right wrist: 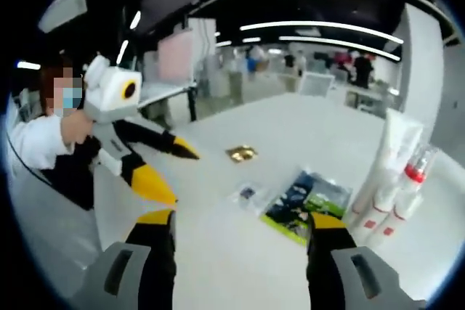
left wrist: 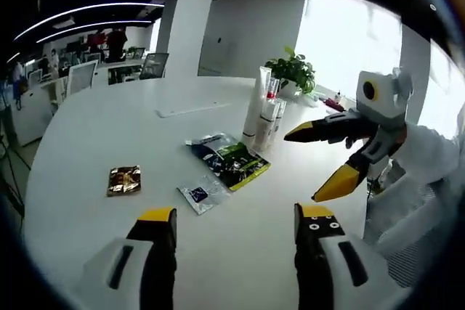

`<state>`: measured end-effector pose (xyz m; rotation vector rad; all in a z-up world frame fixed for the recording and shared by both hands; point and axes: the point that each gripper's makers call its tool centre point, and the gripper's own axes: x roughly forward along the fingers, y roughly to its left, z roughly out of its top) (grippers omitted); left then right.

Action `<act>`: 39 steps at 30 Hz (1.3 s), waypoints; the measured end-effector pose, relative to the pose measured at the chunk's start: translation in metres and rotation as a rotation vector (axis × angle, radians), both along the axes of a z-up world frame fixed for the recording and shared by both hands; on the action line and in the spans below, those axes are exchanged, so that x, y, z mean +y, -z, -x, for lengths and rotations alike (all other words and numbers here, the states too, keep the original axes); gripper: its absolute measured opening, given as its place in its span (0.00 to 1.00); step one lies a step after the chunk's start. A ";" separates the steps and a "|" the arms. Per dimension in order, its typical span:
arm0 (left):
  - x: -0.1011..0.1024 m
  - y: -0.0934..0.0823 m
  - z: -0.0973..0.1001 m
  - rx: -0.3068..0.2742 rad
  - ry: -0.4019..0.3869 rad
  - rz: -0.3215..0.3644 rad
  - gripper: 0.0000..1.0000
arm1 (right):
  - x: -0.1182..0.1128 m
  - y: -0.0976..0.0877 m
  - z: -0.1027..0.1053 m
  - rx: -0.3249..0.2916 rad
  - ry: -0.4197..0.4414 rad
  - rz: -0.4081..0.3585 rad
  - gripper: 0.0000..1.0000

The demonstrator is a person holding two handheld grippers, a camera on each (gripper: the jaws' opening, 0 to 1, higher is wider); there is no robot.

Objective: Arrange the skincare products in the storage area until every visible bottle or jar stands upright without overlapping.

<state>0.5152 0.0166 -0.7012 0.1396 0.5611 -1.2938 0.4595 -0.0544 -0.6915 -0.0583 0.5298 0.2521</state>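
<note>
1. The left gripper (left wrist: 236, 226) hangs above the white table (left wrist: 94, 136), jaws spread wide with nothing between them.
2. In the left gripper view, the right gripper (left wrist: 327, 161) comes in from the right, held aloft, its yellow-tipped jaws parted and empty.
3. The skincare tubes (left wrist: 263, 110) stand upright in a tight cluster near the table's far edge, white bodies with red marks, touching one another.
4. Just in front of them lies a dark green-and-blue sachet (left wrist: 229, 159), flat on the table.
5. Beside it sits a small clear packet (left wrist: 202, 194), and well apart to the side, a gold-brown sachet (left wrist: 124, 179).
6. A potted plant (left wrist: 294, 72) stands behind the tubes.
7. In the right gripper view, the same tubes (right wrist: 389, 179) rise just beyond the gripper's outer jaw.
</note>
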 end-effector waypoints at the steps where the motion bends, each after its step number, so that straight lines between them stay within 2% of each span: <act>1: 0.000 0.000 0.001 0.003 0.001 -0.001 0.64 | 0.000 0.000 0.001 -0.001 0.000 0.000 0.72; 10: 0.001 -0.005 0.009 -0.003 0.011 -0.011 0.71 | -0.014 -0.001 0.016 0.013 0.038 0.055 0.80; 13: 0.004 -0.008 0.010 -0.037 0.009 -0.018 0.71 | -0.013 -0.006 0.016 0.000 0.039 0.054 0.81; 18: 0.007 -0.009 0.014 -0.069 0.008 -0.036 0.75 | -0.011 -0.003 0.019 0.013 0.029 0.063 0.86; 23: 0.006 -0.008 0.026 -0.073 0.023 -0.044 0.81 | -0.006 -0.001 0.025 0.027 0.026 0.067 0.90; 27: 0.007 -0.007 0.031 -0.099 0.037 -0.067 0.85 | -0.010 -0.002 0.028 0.024 0.040 0.076 0.94; 31: 0.010 -0.009 0.032 -0.089 0.015 -0.057 0.88 | -0.015 -0.001 0.033 0.027 0.066 0.065 0.99; 35: 0.013 -0.010 0.035 -0.098 0.009 -0.058 0.91 | -0.018 -0.001 0.041 0.037 0.081 0.050 0.99; 39: 0.016 -0.015 0.038 -0.078 0.001 -0.031 0.93 | -0.028 -0.002 0.048 0.035 0.121 0.059 0.99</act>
